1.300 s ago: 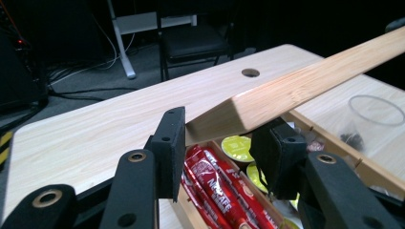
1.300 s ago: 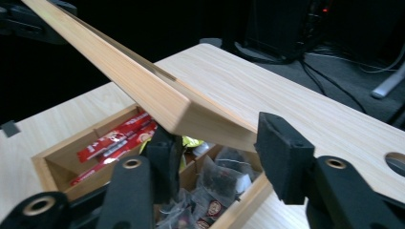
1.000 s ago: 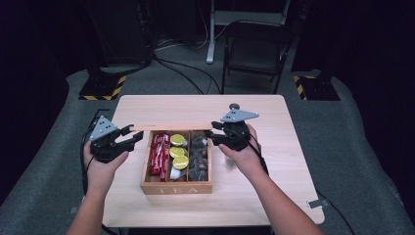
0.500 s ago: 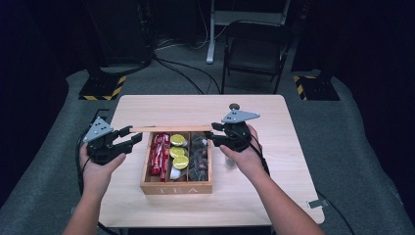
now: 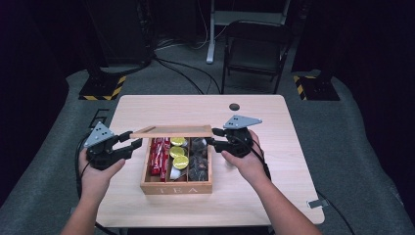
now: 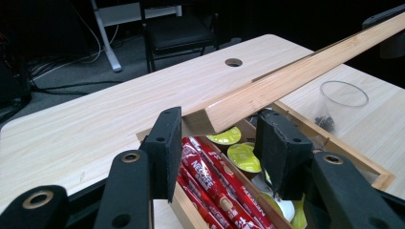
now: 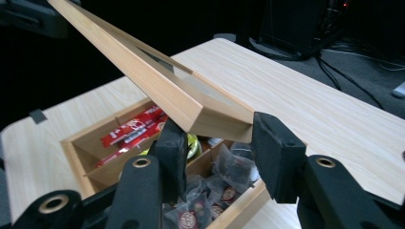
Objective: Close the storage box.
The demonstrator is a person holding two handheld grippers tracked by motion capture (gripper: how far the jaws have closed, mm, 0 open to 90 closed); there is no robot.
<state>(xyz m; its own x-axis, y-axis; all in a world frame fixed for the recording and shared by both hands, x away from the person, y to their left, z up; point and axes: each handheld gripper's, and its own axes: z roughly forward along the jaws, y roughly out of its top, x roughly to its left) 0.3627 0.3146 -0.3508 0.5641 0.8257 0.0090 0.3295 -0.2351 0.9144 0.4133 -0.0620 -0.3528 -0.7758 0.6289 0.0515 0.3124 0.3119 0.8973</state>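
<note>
High view shows the wooden lid (image 5: 172,131) lifted level above the far edge of the tea box (image 5: 176,186), the left gripper (image 5: 131,144) clenched on its left end and the right gripper (image 5: 214,137) grasping its right end. Stiff and light, its glass pane looks fragile; the frame corners give the surest grip. Beyond the box the table (image 5: 195,107) lies bare; a clear cup (image 6: 344,98) stands right of the box.
</note>
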